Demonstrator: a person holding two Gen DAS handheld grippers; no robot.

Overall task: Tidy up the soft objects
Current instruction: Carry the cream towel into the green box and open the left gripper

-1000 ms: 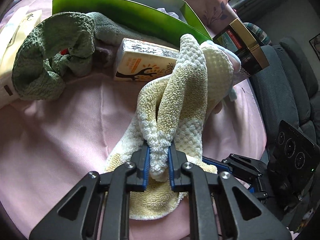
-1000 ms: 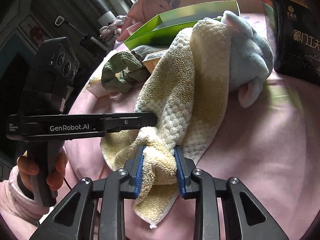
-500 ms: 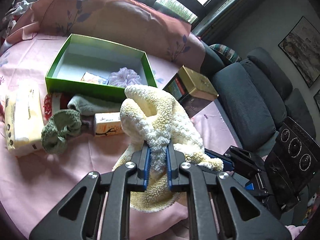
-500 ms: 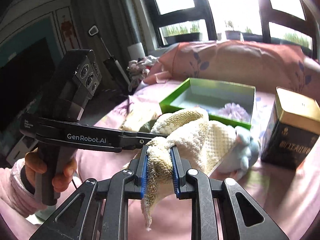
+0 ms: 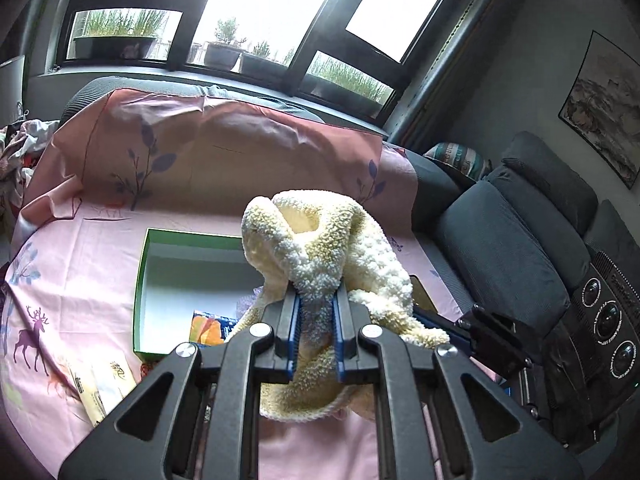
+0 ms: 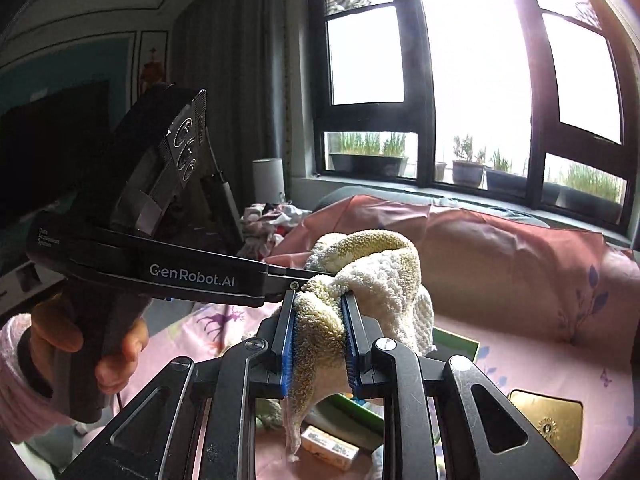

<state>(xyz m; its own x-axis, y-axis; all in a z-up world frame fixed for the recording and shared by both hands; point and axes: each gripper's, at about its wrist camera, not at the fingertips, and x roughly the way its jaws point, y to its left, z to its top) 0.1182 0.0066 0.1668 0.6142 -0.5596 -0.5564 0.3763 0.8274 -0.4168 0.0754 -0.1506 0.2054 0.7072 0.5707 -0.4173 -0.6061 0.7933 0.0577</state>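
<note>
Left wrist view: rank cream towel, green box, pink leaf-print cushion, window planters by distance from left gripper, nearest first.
1. Fluffy cream towel: clamped in the left gripper.
2. Green open cardboard box: just ahead, left, on the pink cloth.
3. Pink leaf-print cushion: upright behind the box.
4. Window-sill planters: farthest, outside the glass.

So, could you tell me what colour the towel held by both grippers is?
Pale yellow and cream towel, clearest in the left wrist view.
</note>
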